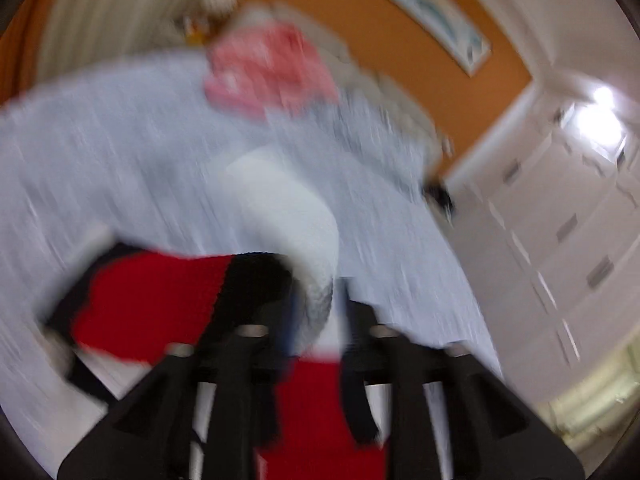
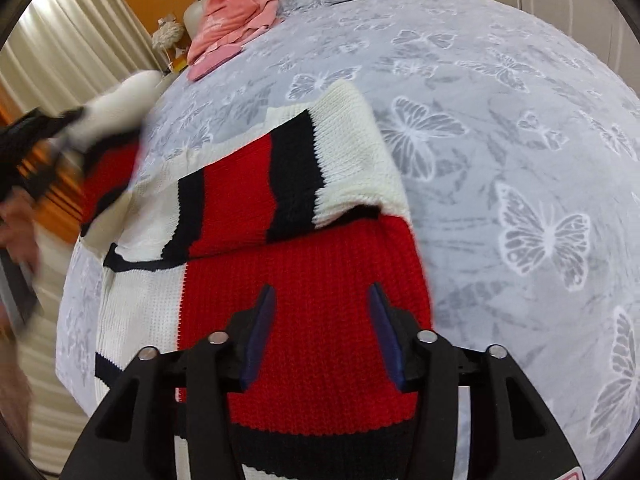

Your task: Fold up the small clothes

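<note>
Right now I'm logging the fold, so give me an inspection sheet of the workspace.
Surface: bed with grey butterfly duvet.
Job's things: red, black and cream knit sweater on the near edge, one sleeve folded across the body; the other sleeve lifted at the left.
Clutter: pink garment heaped near the headboard.
Tongs: right tongs open over the red panel, gripping nothing; left tongs blurred, fabric between them, grip unclear.
Cables: nothing seen.
Surroundings: orange wall, framed picture, cream curtains, white cupboards.
</note>
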The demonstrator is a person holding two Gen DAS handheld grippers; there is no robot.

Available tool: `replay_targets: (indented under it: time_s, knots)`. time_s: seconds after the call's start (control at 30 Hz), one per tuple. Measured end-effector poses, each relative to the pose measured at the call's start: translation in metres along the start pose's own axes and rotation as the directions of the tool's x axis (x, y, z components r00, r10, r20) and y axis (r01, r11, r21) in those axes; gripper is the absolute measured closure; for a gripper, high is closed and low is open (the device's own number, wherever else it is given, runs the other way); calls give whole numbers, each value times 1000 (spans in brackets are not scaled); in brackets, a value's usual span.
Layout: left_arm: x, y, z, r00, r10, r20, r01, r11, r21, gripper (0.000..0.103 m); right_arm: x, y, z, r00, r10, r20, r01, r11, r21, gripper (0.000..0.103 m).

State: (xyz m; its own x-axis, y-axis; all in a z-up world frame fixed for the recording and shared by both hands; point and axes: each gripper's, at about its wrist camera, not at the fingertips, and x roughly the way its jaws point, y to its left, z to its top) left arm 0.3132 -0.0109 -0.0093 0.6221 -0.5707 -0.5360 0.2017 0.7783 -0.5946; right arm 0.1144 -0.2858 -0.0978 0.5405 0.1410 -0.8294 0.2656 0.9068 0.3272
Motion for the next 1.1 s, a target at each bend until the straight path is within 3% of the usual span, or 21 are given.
replay_targets:
  time_s: [0.03, 0.13, 0.2, 0.3, 0.4, 0.43, 0.57, 0.63, 0.67, 0.7, 0.73, 0.83, 0.87, 0.93, 1.0, 1.03, 1.1]
  knots:
    - [20, -2, -29, 996, 36, -77, -39, 999, -26, 29, 1, -3, 1, 1000, 0, -7, 0, 1000, 1, 54]
    - [29, 14, -85, 989, 65, -136, -79, 991, -104, 30, 2, -6, 10, 1000, -7, -30, 7, 1000, -19, 54]
    - [13, 35, -100, 990, 74, -123, -95, 980, -176, 27, 1, -1, 23, 1000, 19, -18, -20, 999, -42, 53]
    - [-12, 61, -102, 990, 113, -87, -132, 958, -256, 21, 17, 17, 57, 994, 109, -8, -109, 992, -66, 43]
    - [-27, 99, -79, 981, 182, -60, -191, 918, -347, 19, 55, 33, 94, 984, 174, -31, -175, 983, -49, 42]
    - [-27, 114, -67, 985, 169, -45, -173, 904, -390, 16, 68, 34, 103, 982, 182, -42, -183, 983, -24, 41]
    - [-17, 162, -47, 961, 267, -69, -262, 804, -533, 18, 136, 18, 134, 967, 232, -106, -203, 952, 230, 41]
    - [-14, 176, -46, 952, 296, -79, -285, 764, -579, 52, 156, 15, 140, 963, 247, -107, -208, 935, 289, 67]
    - [-13, 180, -44, 948, 305, -89, -298, 752, -588, 60, 157, 16, 144, 962, 254, -100, -215, 932, 293, 95]
    - [-12, 182, -43, 950, 299, -89, -292, 755, -587, 76, 151, 16, 147, 957, 280, -73, -247, 921, 301, 96]
    - [-14, 182, -42, 951, 297, -86, -290, 764, -577, 85, 134, 18, 151, 947, 320, -1, -306, 906, 292, 96]
    - [-32, 186, -45, 951, 301, -68, -291, 801, -523, 88, 64, 17, 149, 922, 351, 162, -379, 906, 191, 97]
    - [-29, 188, -42, 954, 291, -78, -288, 806, -518, 88, 48, 11, 139, 929, 320, 185, -350, 923, 160, 97]
    - [-20, 191, -47, 951, 284, -122, -306, 809, -503, 90, 56, -2, 121, 967, 219, 131, -236, 962, 137, 97]
    - [-13, 189, -54, 936, 323, -136, -349, 819, -456, 90, 98, -23, 94, 992, 123, -26, -117, 980, 164, 97]
    - [-14, 186, -56, 932, 337, -133, -360, 824, -437, 90, 107, -28, 88, 992, 113, -56, -102, 980, 171, 98]
    - [-17, 177, -55, 921, 366, -133, -388, 826, -409, 90, 99, -32, 85, 988, 151, -19, -143, 966, 213, 98]
